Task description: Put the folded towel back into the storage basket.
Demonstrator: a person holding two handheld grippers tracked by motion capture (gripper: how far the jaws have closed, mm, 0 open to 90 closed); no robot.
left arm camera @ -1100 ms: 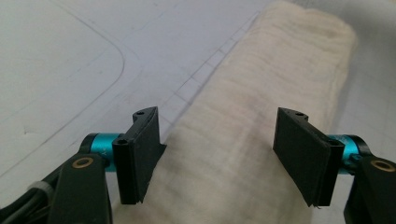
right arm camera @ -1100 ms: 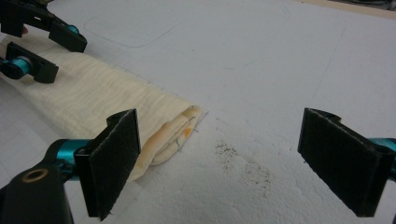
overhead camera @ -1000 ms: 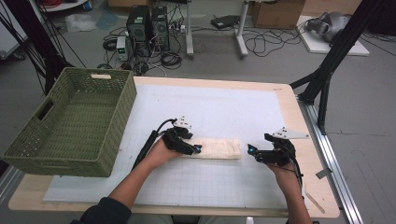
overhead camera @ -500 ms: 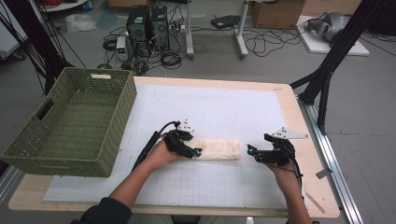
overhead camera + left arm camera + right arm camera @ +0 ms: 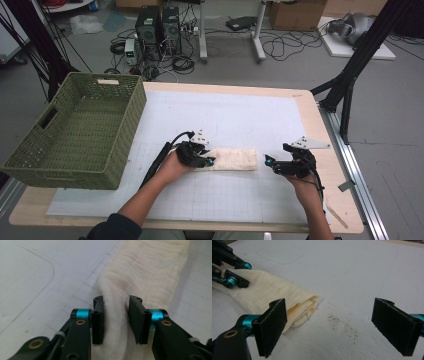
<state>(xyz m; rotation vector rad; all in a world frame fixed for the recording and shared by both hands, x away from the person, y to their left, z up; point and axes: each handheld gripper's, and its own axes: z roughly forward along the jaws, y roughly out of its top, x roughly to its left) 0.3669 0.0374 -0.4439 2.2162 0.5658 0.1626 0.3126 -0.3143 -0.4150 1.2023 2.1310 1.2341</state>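
item 1, my left gripper (image 5: 115, 320): jaws pinched on the near end of the folded cloth (image 5: 145, 275), fabric bunched between the pads.
item 2, my right gripper (image 5: 340, 327): jaws wide apart, holding nothing, pointed at the cloth's other end from just beside it.
item 3, folded cloth (image 5: 234, 159): cream, folded into a long narrow strip, lying flat at the middle of the white surface (image 5: 235, 120), between my two grippers; its open end shows a yellow inner layer at 10 o'clock from my right gripper.
item 4, progress: by my judgement the folding looks done and one end is gripped; the other end is not yet taken, and lifting and putting away remain.
item 5, green woven basket (image 5: 122, 107): at 10 o'clock from the cloth, well apart, on the surface's left edge; empty inside as far as i can see.
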